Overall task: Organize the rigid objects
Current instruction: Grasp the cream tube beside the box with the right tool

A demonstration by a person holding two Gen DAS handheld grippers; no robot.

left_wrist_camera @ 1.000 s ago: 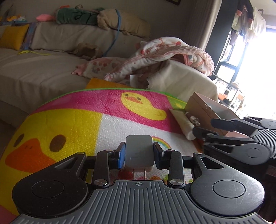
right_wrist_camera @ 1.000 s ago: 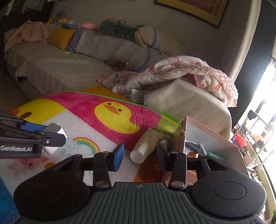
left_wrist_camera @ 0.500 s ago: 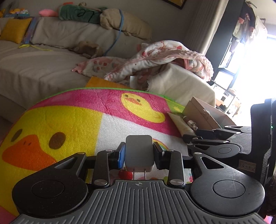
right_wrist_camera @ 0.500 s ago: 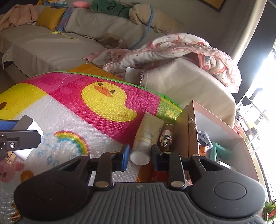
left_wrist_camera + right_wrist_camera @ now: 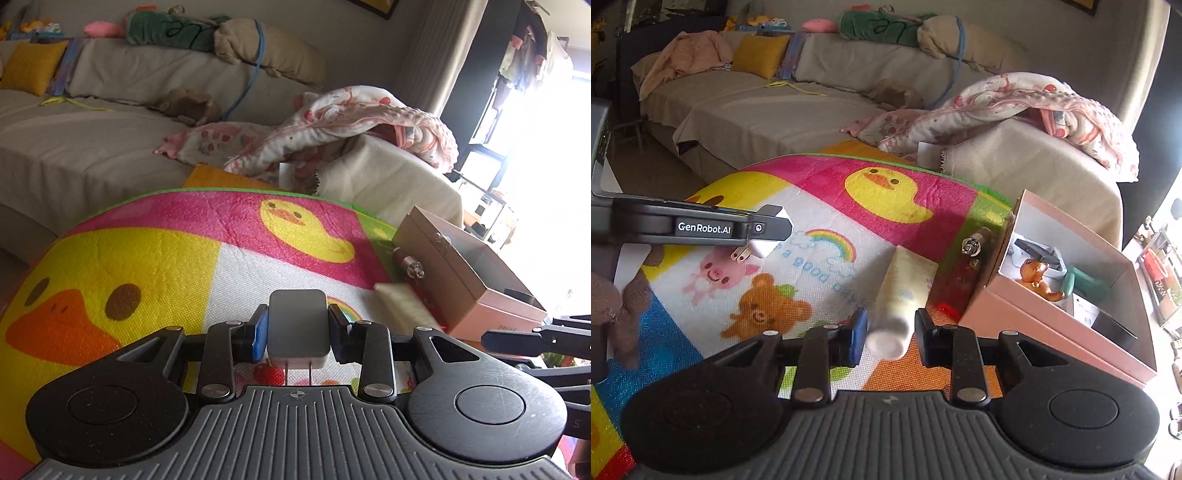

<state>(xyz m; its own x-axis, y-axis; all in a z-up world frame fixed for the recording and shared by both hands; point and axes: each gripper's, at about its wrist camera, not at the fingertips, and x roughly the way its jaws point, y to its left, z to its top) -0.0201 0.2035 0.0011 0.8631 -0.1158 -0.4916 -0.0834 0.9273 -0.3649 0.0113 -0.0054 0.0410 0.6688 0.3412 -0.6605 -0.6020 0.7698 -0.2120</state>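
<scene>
My left gripper (image 5: 298, 326) is shut on a grey charger plug (image 5: 297, 314), whose prongs point back at the camera. In the right wrist view that left gripper (image 5: 772, 225) hovers over the mat with the charger (image 5: 764, 249) in it. My right gripper (image 5: 890, 332) is shut on the cap end of a cream tube (image 5: 905, 284). The tube (image 5: 400, 301) lies slanted beside a red bottle (image 5: 960, 280) and an open pink box (image 5: 1052, 325). One right finger (image 5: 517, 338) shows at the right edge of the left wrist view.
A bright play mat (image 5: 886, 192) with ducks covers the surface. The box holds a bear figurine (image 5: 1038, 277), a teal item (image 5: 1082, 284) and dark objects. A beige sofa (image 5: 757, 110) with a pink blanket (image 5: 1015, 99) stands behind. A gloved hand (image 5: 624, 302) is at left.
The right gripper narrowed around the tube's cap, then drew back with it, so the tube slid away from the red bottle. The left gripper kept still with the charger.
</scene>
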